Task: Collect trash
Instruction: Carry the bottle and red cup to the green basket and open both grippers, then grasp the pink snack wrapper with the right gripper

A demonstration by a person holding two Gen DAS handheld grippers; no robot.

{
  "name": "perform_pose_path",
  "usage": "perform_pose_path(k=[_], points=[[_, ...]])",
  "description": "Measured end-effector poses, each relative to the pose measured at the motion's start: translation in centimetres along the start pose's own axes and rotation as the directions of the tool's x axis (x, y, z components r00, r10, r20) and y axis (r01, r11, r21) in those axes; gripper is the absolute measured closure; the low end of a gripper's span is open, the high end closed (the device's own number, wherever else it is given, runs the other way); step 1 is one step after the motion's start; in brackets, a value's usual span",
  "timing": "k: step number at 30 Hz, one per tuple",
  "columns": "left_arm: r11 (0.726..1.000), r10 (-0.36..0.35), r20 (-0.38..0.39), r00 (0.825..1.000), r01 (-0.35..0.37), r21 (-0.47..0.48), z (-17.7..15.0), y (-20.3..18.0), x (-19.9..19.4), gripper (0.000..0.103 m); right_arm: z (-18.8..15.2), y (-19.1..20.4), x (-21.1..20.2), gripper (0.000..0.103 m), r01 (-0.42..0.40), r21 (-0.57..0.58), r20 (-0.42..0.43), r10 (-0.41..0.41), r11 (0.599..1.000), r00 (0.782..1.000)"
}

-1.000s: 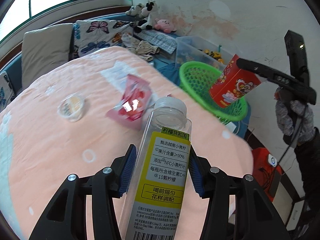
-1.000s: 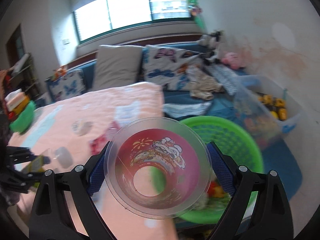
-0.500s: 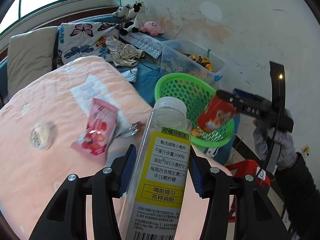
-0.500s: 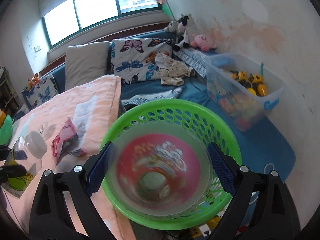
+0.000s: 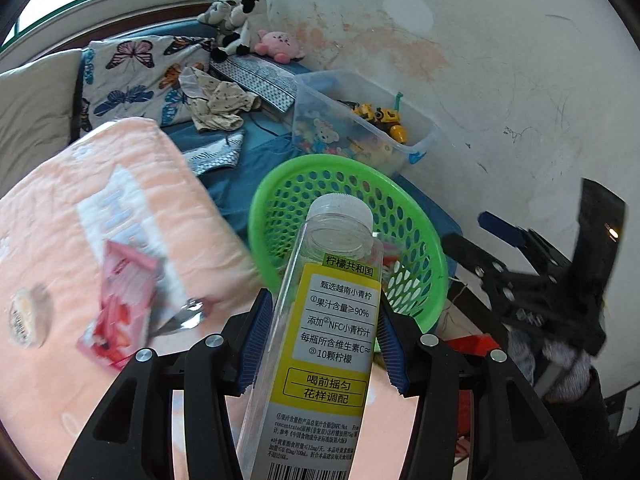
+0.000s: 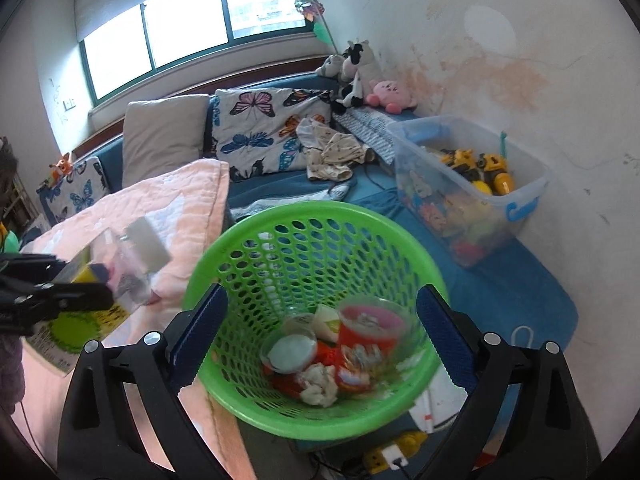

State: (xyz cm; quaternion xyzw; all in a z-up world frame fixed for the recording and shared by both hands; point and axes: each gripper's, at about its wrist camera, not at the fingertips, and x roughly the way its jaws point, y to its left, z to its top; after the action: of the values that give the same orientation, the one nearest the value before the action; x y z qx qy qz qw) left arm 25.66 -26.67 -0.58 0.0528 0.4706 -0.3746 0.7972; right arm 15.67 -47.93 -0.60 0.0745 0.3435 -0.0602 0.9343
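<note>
1. Your right gripper (image 6: 320, 334) has just been opening and stands spread and empty; the red cup (image 6: 370, 326) it held a second ago now lies in the green basket (image 6: 240, 252).
2. Your left gripper (image 5: 320, 338) pinches the clear juice bottle (image 5: 332, 320), labelled "柠檬共和国", now nearer the basket.

butterfly pillow (image 6: 264, 128), plush toys (image 6: 360, 76), toy bin (image 6: 472, 184)
</note>
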Motion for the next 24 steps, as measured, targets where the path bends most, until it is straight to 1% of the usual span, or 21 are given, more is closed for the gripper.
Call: perform_pose_path(k=[3,9,14,16,17,18,19,21,24], points=[[1.000,-0.003,-0.025,1.000,0.004,0.006,0.5,-1.0,1.6,0.054,-0.5,-0.4,-0.8,0.008,0.018,-0.008,0.014,-0.018,1.000,1.000],[1.000,0.009,-0.070,0.998,-0.008,0.015,1.6,-2.3,4.8,0.054,-1.3,-1.7,-1.9,0.008,0.015,0.013,0.026,-0.015,1.000,1.000],[1.000,0.004,-0.107,0.994,-0.004,0.000,1.8,-2.6,6.7,0.054,-1.8,-2.6,-2.4,0.008,0.012,0.032,0.031,-0.013,0.999,0.999],[1.000,-0.003,-0.103,0.995,0.003,0.005,1.7,-2.7,6.8,0.053,-1.8,-2.8,-2.5,0.008,0.007,0.040,0.030,-0.009,0.999,1.000],[1.000,-0.005,-0.101,0.995,0.006,0.009,1.6,-2.8,6.8,0.050,-1.9,-2.8,-2.5,0.008,0.007,0.043,0.030,-0.008,0.999,1.000],[1.000,-0.008,-0.097,0.995,0.010,0.012,1.6,-2.9,6.6,0.042,-1.9,-3.0,-2.4,0.008,0.006,0.044,0.030,-0.008,0.999,1.000],[1.000,-0.009,-0.085,0.996,0.010,0.014,1.6,-2.9,6.3,0.040,-1.9,-3.0,-2.4,0.008,0.004,0.046,0.029,-0.006,0.999,1.000],[1.000,-0.002,-0.062,0.998,0.003,0.027,1.5,-3.1,5.5,0.040,-2.0,-2.7,-2.5,0.008,-0.002,0.048,0.028,0.000,0.999,1.000],[1.000,0.005,-0.045,0.999,-0.004,0.020,1.0,-2.5,4.2,0.040,-2.0,-2.2,-2.7,0.008,-0.015,0.043,0.030,0.014,0.999,0.999]])
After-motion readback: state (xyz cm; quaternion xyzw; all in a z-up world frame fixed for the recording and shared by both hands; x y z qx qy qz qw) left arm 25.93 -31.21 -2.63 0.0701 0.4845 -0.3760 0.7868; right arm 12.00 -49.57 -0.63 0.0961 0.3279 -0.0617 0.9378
